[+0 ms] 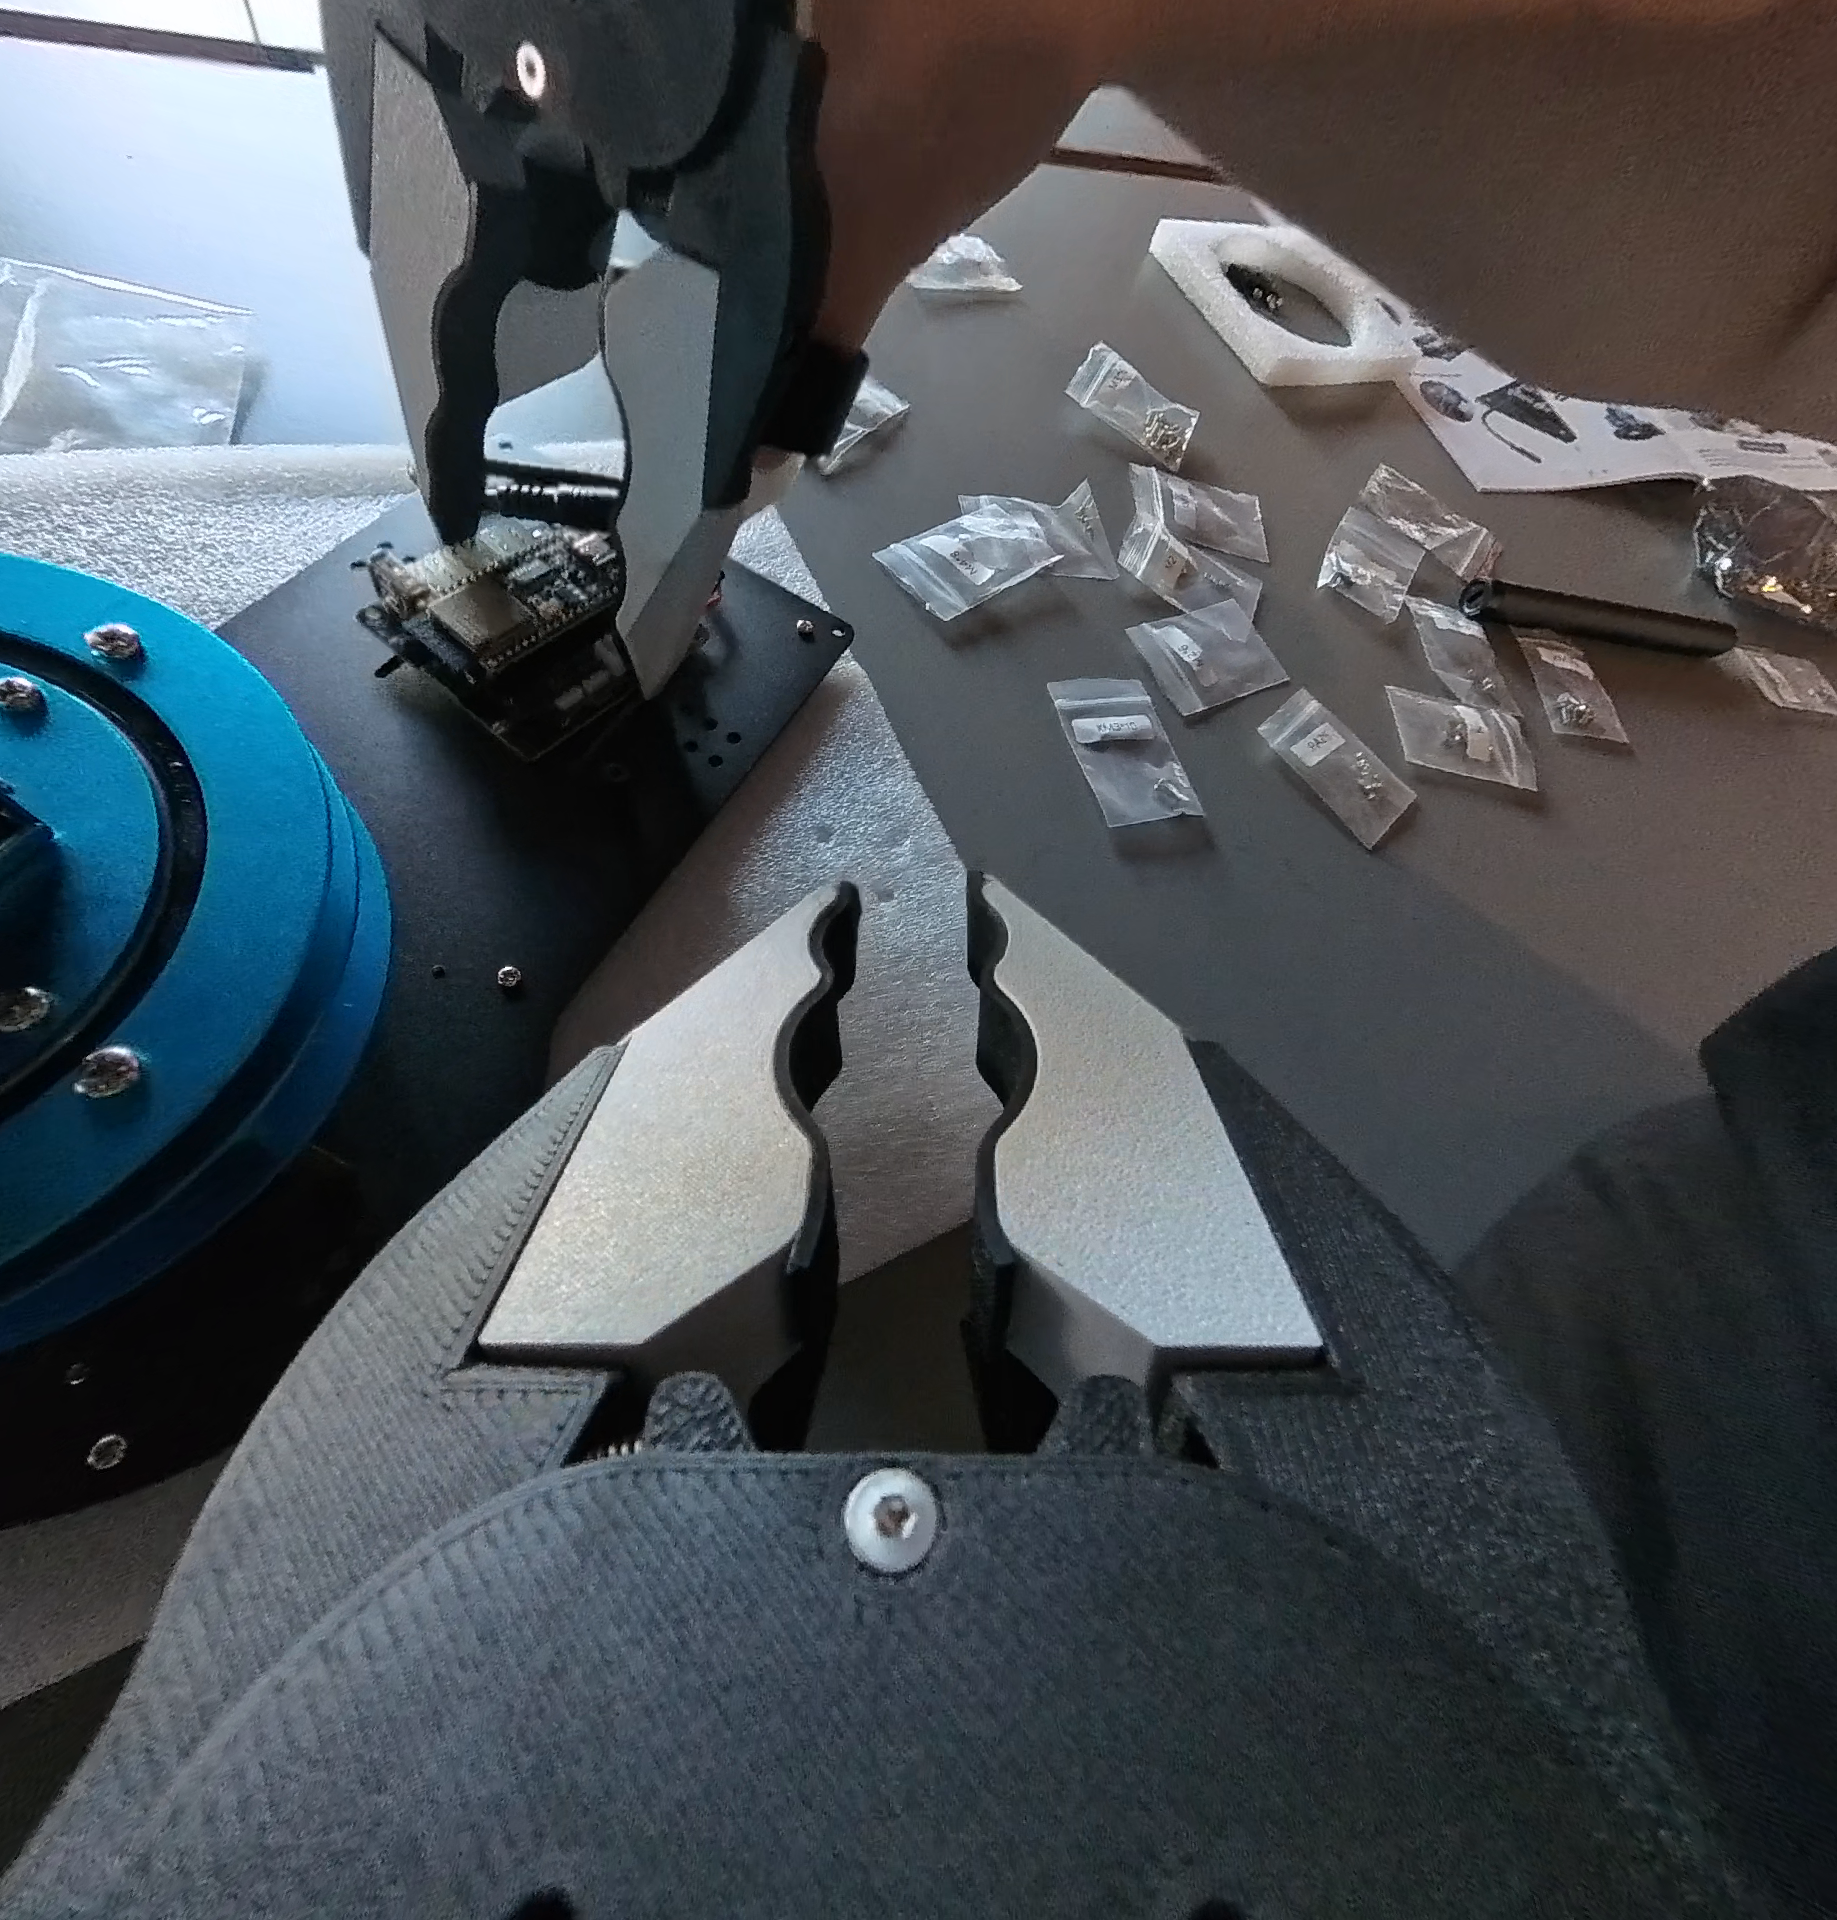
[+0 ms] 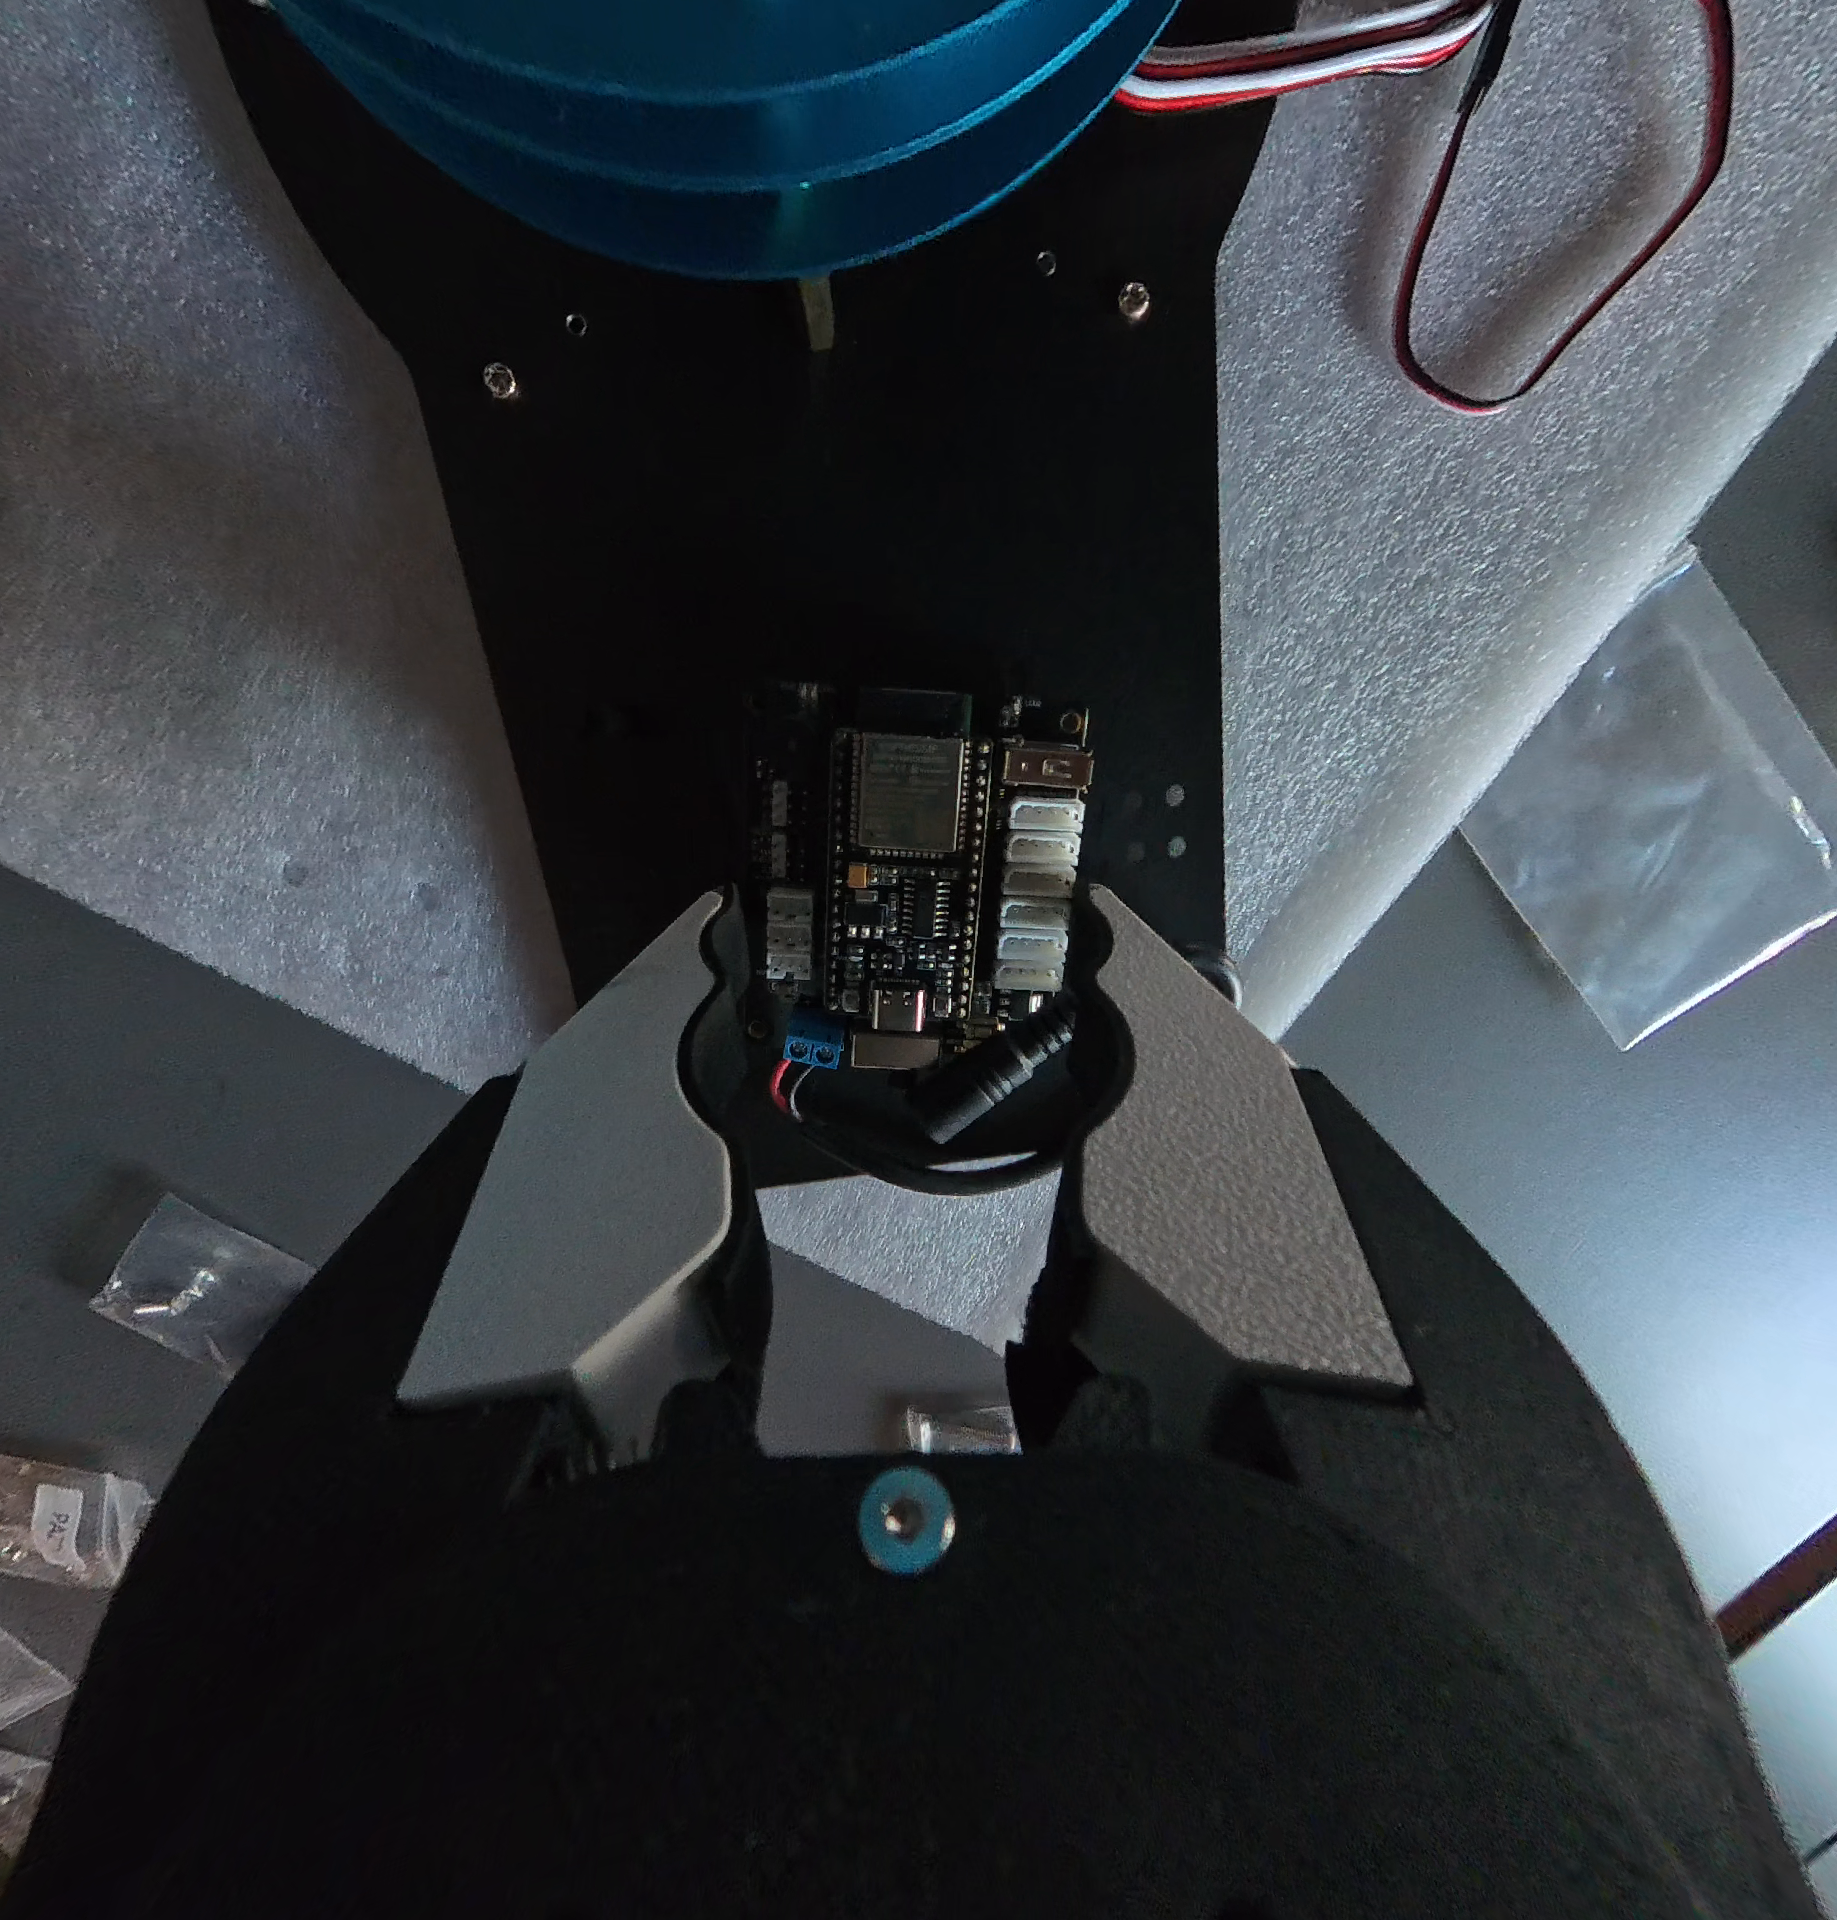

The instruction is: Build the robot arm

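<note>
A dark circuit board [image 2: 914, 862] with white connectors lies on a black metal plate [image 2: 841, 540]. My right gripper [image 2: 912, 914] points down at it, one finger against each long side of the board's near half, shut on it. In the left wrist view the board [image 1: 509, 613] sits tilted between the right gripper's fingers [image 1: 550, 582]. A black barrel plug [image 2: 997, 1081] and its cable lie at the board's near end. My left gripper [image 1: 914, 904] hovers low over the foam sheet [image 1: 872, 790], jaws a little apart and empty. A blue ring assembly [image 1: 218, 987] sits on the plate.
Several small clear bags of screws [image 1: 1194, 644] are scattered on the dark table, with a white foam ring [image 1: 1298, 301], a black cylinder [image 1: 1610, 618] and a printed leaflet [image 1: 1620, 436]. Red, white and black wires [image 2: 1465, 208] loop over the foam. A person's arm [image 1: 1309, 104] crosses above.
</note>
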